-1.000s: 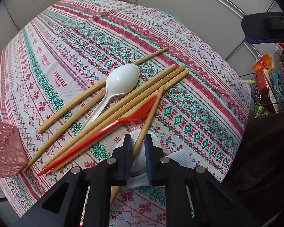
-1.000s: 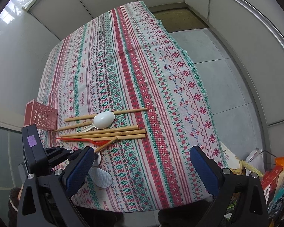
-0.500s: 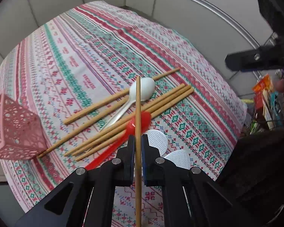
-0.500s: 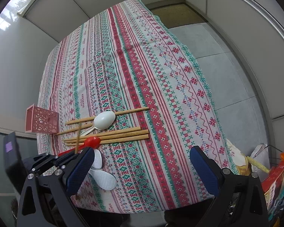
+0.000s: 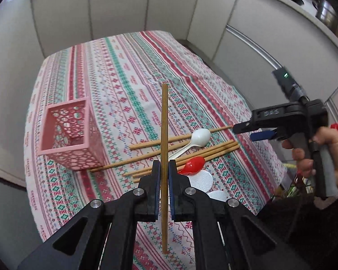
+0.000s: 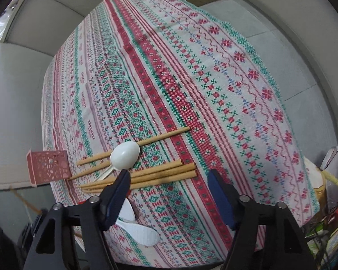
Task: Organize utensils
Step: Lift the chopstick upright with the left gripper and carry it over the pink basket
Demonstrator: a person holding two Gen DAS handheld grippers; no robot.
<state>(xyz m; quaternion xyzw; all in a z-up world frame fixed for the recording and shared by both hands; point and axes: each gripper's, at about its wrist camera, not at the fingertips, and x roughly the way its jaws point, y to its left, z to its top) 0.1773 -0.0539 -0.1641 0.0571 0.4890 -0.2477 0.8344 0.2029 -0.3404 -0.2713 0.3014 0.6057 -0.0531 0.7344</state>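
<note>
Starting at the left of the left wrist view, a pink basket (image 5: 71, 135) is seen standing on the patterned cloth (image 5: 128, 72), open top tilted toward the camera. Just right of it, the left gripper (image 5: 164, 168) is clenched on one chopstick (image 5: 164, 121), which is held clear of the cloth and runs from near to far between the pads. Beyond the fingers, five more chopsticks (image 5: 187, 155) lie across the cloth in a loose row, with a white spoon (image 5: 197, 138) resting among them and a red spoon (image 5: 193, 164) at their near side. Two white round pads (image 5: 202, 180) lie nearer still. At far right, the right gripper (image 5: 247, 132) is held in a hand (image 5: 315, 153); its jaws have just been closing, are still parted, and nothing is seen between them in the right wrist view.
</note>
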